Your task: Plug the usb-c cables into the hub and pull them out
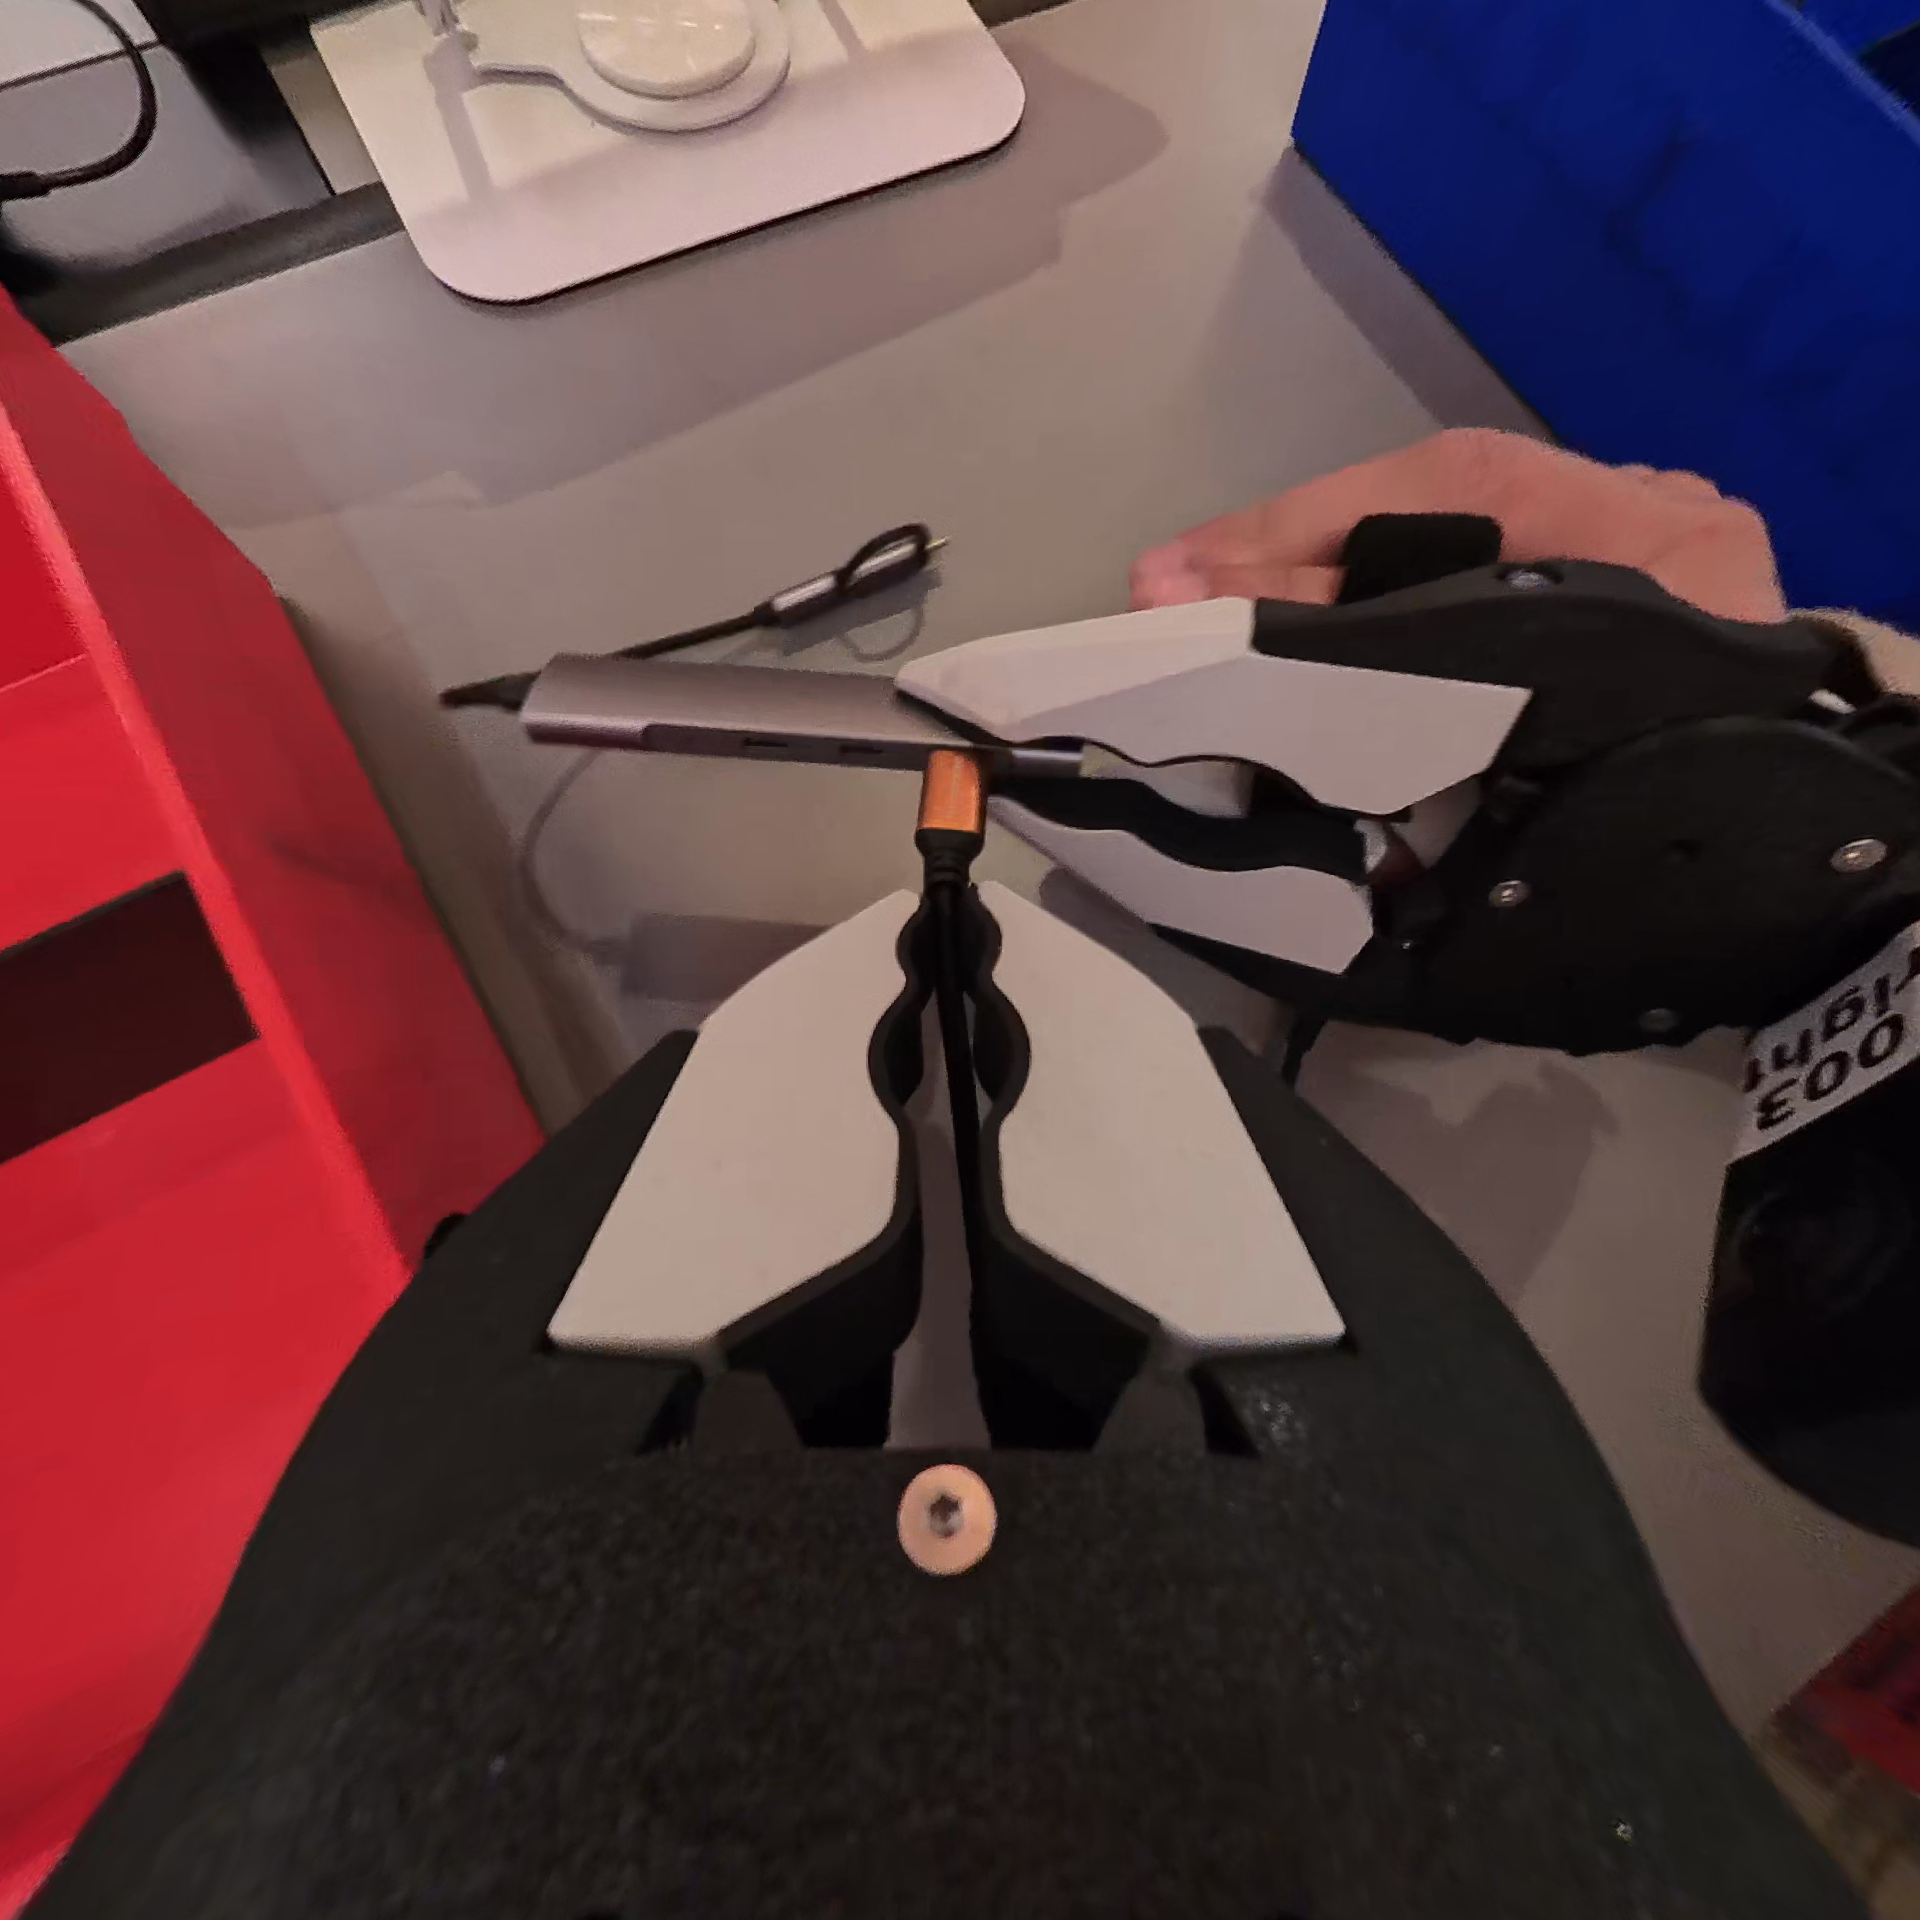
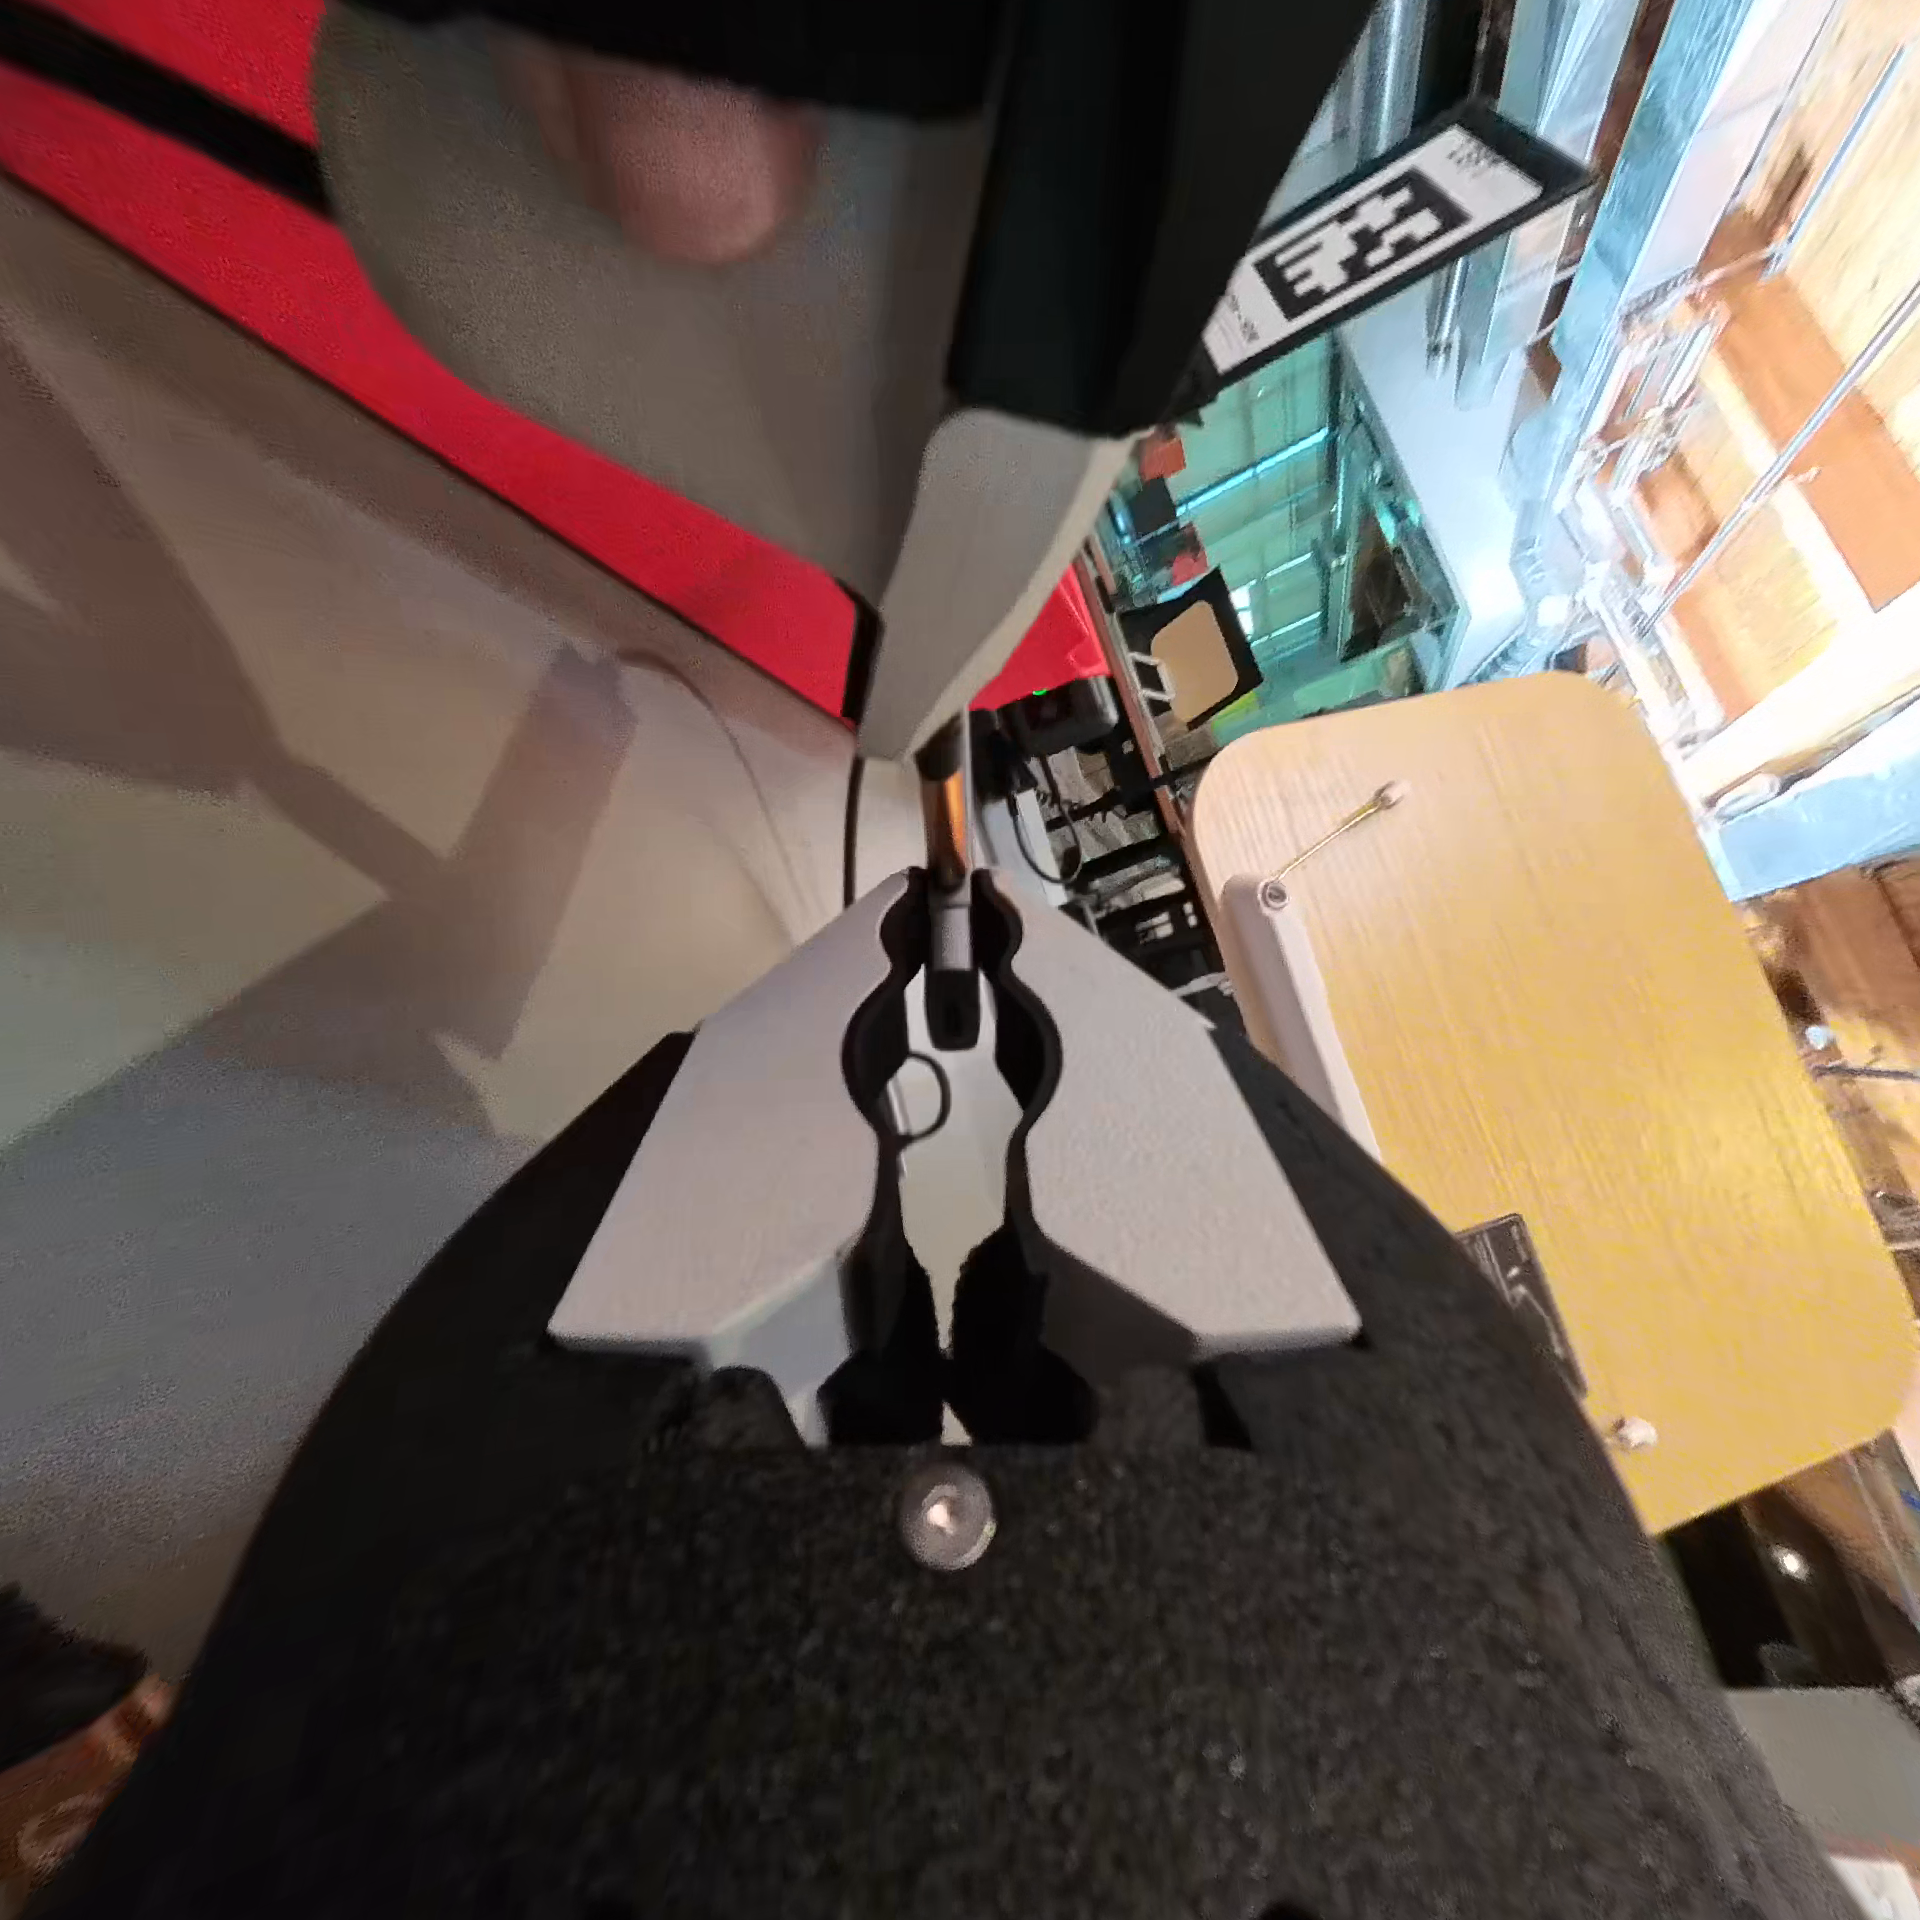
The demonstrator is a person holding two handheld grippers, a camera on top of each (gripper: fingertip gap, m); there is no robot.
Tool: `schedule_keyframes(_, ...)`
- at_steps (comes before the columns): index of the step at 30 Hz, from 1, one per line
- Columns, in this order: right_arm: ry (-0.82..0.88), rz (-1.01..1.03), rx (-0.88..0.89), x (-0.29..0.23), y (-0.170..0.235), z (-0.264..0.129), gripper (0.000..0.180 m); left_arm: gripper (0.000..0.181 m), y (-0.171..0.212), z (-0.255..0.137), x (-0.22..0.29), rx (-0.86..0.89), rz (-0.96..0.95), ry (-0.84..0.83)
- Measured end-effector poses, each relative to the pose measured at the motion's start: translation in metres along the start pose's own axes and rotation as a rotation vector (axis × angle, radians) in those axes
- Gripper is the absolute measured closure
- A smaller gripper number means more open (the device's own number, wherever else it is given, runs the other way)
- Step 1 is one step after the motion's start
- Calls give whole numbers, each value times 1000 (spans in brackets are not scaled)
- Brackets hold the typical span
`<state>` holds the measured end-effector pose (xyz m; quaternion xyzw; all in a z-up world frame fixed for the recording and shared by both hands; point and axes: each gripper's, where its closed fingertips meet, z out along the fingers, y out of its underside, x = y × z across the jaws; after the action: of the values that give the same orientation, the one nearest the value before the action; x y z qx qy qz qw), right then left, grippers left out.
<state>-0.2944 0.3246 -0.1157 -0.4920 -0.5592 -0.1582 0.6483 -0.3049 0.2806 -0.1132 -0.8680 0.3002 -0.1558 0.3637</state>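
Note:
In the left wrist view my left gripper [image 1: 948, 902] is shut on a black usb-c cable [image 1: 954, 1049] just behind its orange plug [image 1: 950, 806]. The plug sits against the side of a flat grey hub [image 1: 717, 709], at the port nearest the right gripper. My right gripper [image 1: 966, 743] comes in from the right and is shut on the hub's end, holding it above the table. In the right wrist view my right gripper [image 2: 948, 894] grips the hub [image 2: 952, 966] end-on, with the orange plug [image 2: 943, 821] and the left gripper's finger [image 2: 977, 582] beyond it.
A red bin [image 1: 156, 935] stands on the left and a blue bin [image 1: 1621, 208] at the back right. A second dark cable [image 1: 852, 577] lies on the grey table [image 1: 644, 447] behind the hub. A white stand base [image 1: 675, 145] sits at the back. A hand [image 1: 1455, 520] holds the right gripper. Some 5 centimeters of space lies between my two pairs of fingers.

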Motion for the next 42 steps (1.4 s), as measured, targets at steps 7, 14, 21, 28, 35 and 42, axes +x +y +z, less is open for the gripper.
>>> schedule_keyframes(7,22,-112,34,-1,-5,-4,171,177,8,-2,-12,-5,-20,1)
schedule_keyframes(14,26,-100,-2,0,-4,-4,171,177,4,-2,-13,35,4,9)
schedule_keyframes(21,-30,196,19,33,2,-6,171,135,-18,-64,7,295,-100,155)
schedule_keyframes(28,-157,624,-56,144,5,-47,171,131,33,-95,53,503,-104,346)
schedule_keyframes(35,-98,759,-124,293,50,-146,171,132,68,-66,94,364,61,411)
schedule_keyframes(42,-116,821,-377,316,152,-193,171,135,71,-67,92,344,92,395)
